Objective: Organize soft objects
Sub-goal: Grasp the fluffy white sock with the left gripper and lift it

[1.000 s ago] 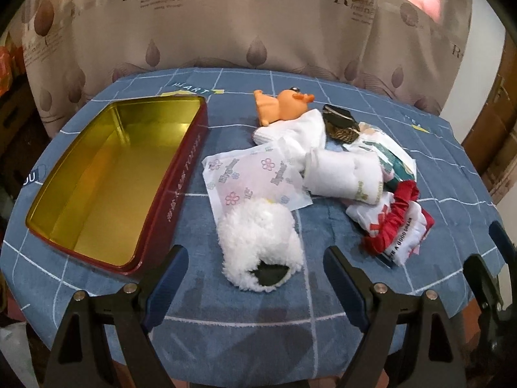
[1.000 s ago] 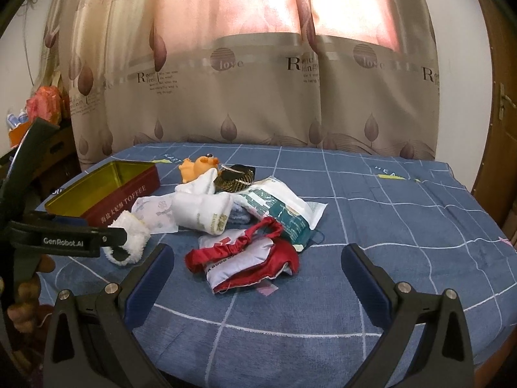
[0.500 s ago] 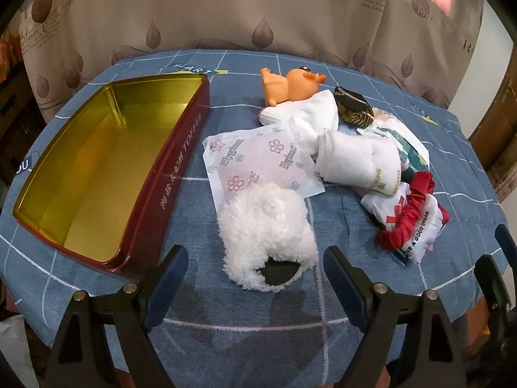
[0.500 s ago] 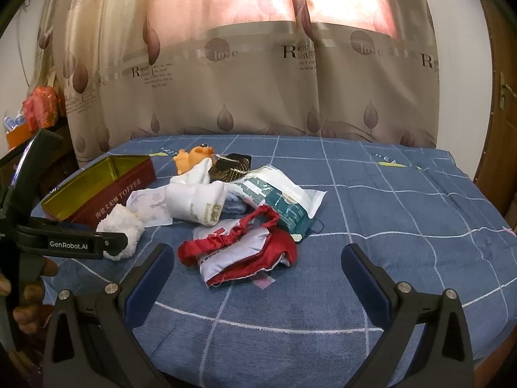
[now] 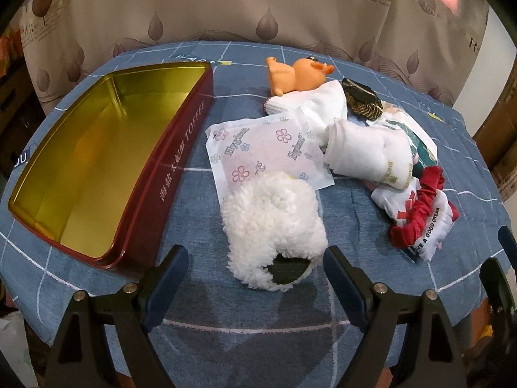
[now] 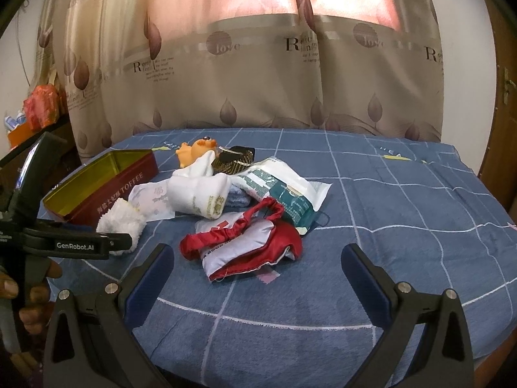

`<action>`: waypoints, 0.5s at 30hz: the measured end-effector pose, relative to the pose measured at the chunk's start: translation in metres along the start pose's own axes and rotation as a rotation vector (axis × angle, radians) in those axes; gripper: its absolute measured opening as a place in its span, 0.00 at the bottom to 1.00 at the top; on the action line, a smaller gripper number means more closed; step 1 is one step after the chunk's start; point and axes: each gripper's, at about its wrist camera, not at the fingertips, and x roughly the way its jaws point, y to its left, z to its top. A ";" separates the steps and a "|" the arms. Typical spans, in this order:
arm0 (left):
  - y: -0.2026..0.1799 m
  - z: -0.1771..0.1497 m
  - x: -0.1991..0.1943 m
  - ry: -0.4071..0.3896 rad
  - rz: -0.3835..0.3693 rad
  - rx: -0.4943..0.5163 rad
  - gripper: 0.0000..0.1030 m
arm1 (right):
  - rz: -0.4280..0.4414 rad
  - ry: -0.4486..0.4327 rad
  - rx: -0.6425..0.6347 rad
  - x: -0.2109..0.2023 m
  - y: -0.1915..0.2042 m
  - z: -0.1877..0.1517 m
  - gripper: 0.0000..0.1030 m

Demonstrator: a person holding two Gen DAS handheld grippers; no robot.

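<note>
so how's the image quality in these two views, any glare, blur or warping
Left wrist view: strong fisheye bending at the tin and table edge, a soft sheen on the tin's gold floor, the fluffy white sock sharp. Right wrist view: window light blows out pink through the curtain, corners vignetted black, the other gripper slightly soft at left.

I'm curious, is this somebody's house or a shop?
Probably a room in a home: leaf-print curtains cover a bright window, a wooden door stands at the right, and socks and a toffee tin lie on the blue cloth.
</note>
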 end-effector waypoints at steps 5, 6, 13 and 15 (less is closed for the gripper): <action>-0.002 -0.001 0.002 -0.001 0.013 0.016 0.85 | 0.005 0.011 -0.004 0.003 0.001 -0.002 1.00; -0.002 -0.002 0.003 0.000 0.015 0.019 0.85 | 0.005 0.013 -0.004 0.003 0.001 -0.002 1.00; -0.005 -0.006 0.003 -0.023 0.008 0.043 0.31 | 0.005 0.020 0.004 0.005 -0.001 -0.003 1.00; -0.007 -0.006 0.006 0.001 -0.033 0.043 0.17 | 0.005 0.023 0.008 0.006 -0.001 -0.003 1.00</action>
